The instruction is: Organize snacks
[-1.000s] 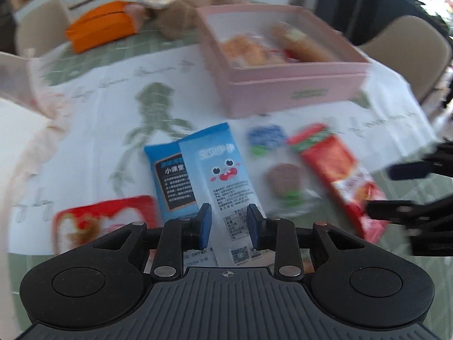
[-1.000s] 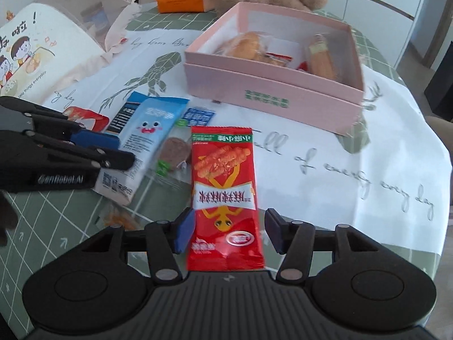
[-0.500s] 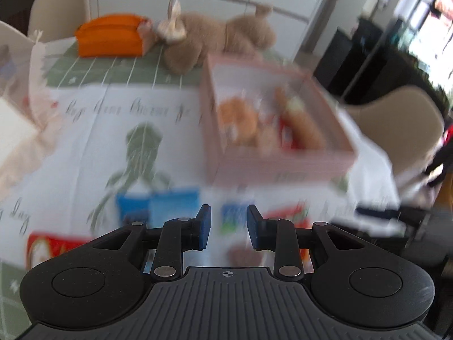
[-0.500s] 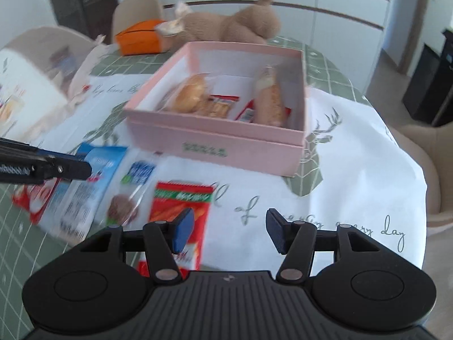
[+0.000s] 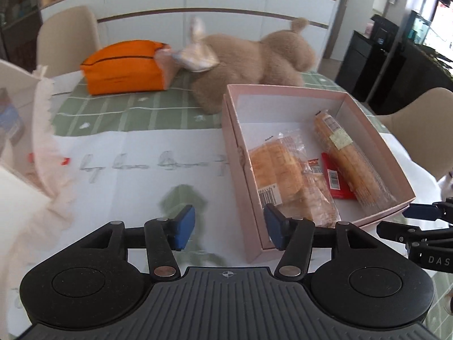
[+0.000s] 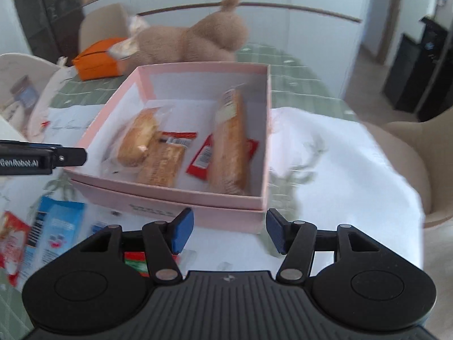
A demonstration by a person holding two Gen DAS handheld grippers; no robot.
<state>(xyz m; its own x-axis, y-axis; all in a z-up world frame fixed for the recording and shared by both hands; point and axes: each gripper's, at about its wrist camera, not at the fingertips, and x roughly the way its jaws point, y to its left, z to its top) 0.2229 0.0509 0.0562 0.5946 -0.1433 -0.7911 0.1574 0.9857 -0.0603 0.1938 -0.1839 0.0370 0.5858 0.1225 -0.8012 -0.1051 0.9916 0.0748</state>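
A pink box [image 5: 240, 153] [image 6: 198, 198] holds several wrapped snacks: a bread bun [image 5: 277, 167] [image 6: 137, 138], a long biscuit pack [image 5: 348, 158] [image 6: 229, 141] and a red sachet [image 5: 335, 178] [image 6: 203, 155]. My left gripper [image 5: 228, 228] is open and empty, raised near the box's front left corner. My right gripper [image 6: 228, 232] is open and empty, raised in front of the box. On the table in front of the box lie a light blue packet [image 6: 58, 226], a red packet [image 6: 136, 260] under my right gripper and a red-and-white packet [image 6: 11, 240].
A plush toy [image 5: 254, 56] [image 6: 198, 39] and an orange pouch [image 5: 124, 66] [image 6: 99, 58] lie behind the box. A white bag [image 5: 25, 153] stands at the left. Chairs surround the table. The white cloth [image 6: 339, 170] spreads right of the box.
Both grippers rose and moved forward toward the box. The left gripper was nearly shut over the blue packet and has opened wide; the loose packets dropped out of its view.
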